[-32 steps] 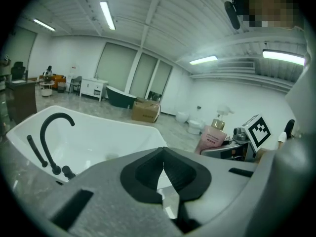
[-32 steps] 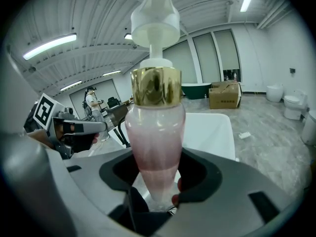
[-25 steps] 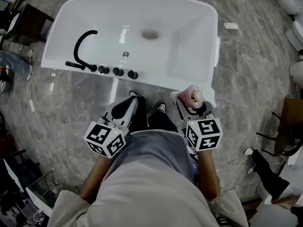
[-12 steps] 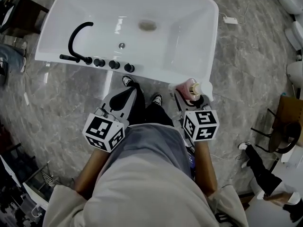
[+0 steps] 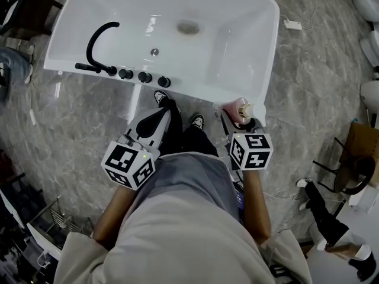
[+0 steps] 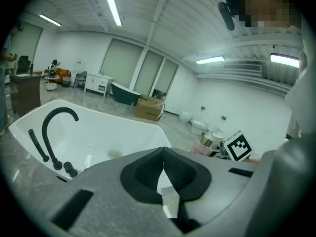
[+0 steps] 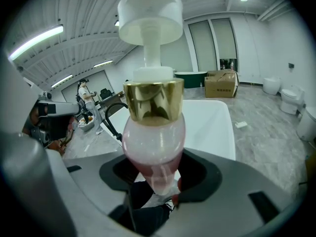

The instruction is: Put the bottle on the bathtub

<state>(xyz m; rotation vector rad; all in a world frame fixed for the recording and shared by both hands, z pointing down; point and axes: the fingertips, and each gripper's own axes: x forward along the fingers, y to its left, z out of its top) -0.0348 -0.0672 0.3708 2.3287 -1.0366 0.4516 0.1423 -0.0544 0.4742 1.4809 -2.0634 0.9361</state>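
Pink and see-through, the bottle (image 7: 153,142) sits between the fingers (image 7: 200,179) of the right gripper (image 7: 153,181). The fingers squeeze its lower part, one on each side. It has a gold ring (image 7: 153,100) round the neck and a white pump (image 7: 149,19) on top, and it stands up straight.

In the head view the bottle is just right of the middle of the frame, at the near right corner of the white bathtub (image 5: 195,89). I cannot tell if its bottom touches the rim or hangs just above it.

The left gripper (image 6: 163,169) holds nothing. Its fingers (image 6: 140,174) are closed, with the tips together. In the head view it is low and left of the middle, beside the person's legs (image 5: 192,147).

Farther out, a black tap (image 5: 98,40) curves over the tub at the upper left, with round knobs (image 5: 144,76) next to it. A grey stone floor (image 5: 314,81) lies all around.

I think the carrying is nearly done, but the bottle has not been let go. The next move is to set its bottom flat on the rim. Then the fingers should open slowly and pull back without bumping it. The rim looks smooth and the bottle is tall, so it could tip into the tub.
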